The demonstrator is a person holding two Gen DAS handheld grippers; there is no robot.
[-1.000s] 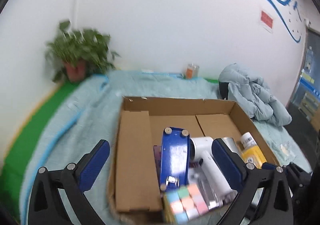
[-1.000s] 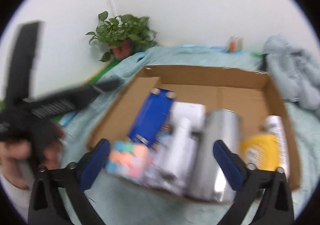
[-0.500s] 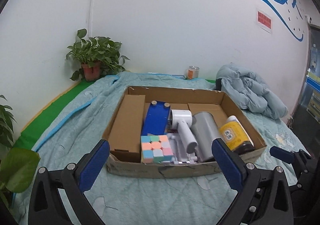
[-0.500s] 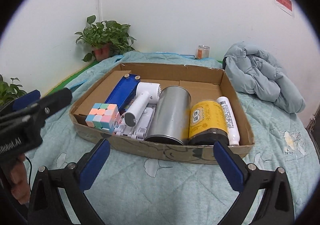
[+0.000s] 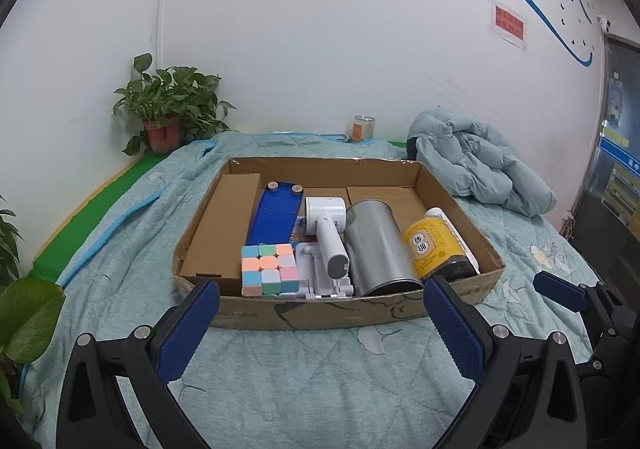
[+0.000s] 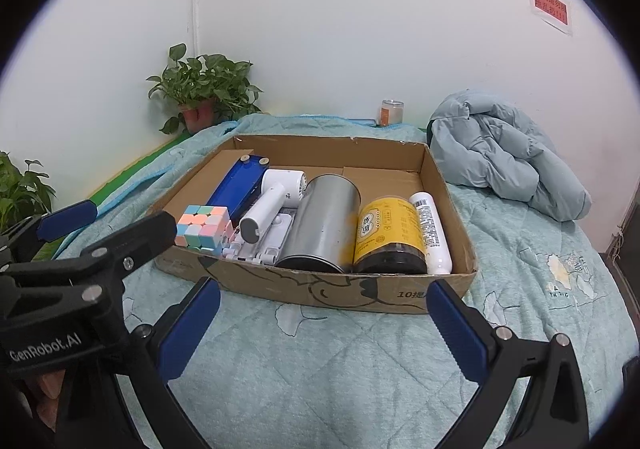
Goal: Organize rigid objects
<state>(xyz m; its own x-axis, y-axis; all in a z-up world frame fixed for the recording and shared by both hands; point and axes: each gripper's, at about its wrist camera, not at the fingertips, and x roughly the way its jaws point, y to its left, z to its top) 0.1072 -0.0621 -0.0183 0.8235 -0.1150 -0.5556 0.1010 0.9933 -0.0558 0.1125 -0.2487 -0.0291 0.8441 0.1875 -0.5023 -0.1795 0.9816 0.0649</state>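
Note:
A shallow cardboard box [image 5: 320,315] [image 6: 320,289] lies on a light teal quilt. Inside it, side by side, are a blue flat case [image 5: 276,215] [image 6: 238,187], a pastel puzzle cube [image 5: 270,269] [image 6: 204,227], a white hair dryer [image 5: 328,233] [image 6: 272,203] on a white folded stand [image 5: 316,277], a silver can [image 5: 378,245] [image 6: 324,221], a yellow-labelled dark jar [image 5: 434,247] [image 6: 386,235] and a white tube [image 6: 430,231]. My left gripper [image 5: 320,329] hangs open in front of the box, nothing between its fingers. My right gripper [image 6: 322,323] is open too, just short of the box's near wall.
A crumpled pale blue jacket [image 5: 476,165] [image 6: 504,157] lies right of the box. A potted plant [image 5: 168,113] [image 6: 202,89] stands in the far left corner, a small jar [image 5: 363,128] [image 6: 391,111] by the wall, more leaves [image 5: 24,313] at the left edge.
Both grippers have pulled back from above the box to in front of it, staying open. The box contents now sit fully in view.

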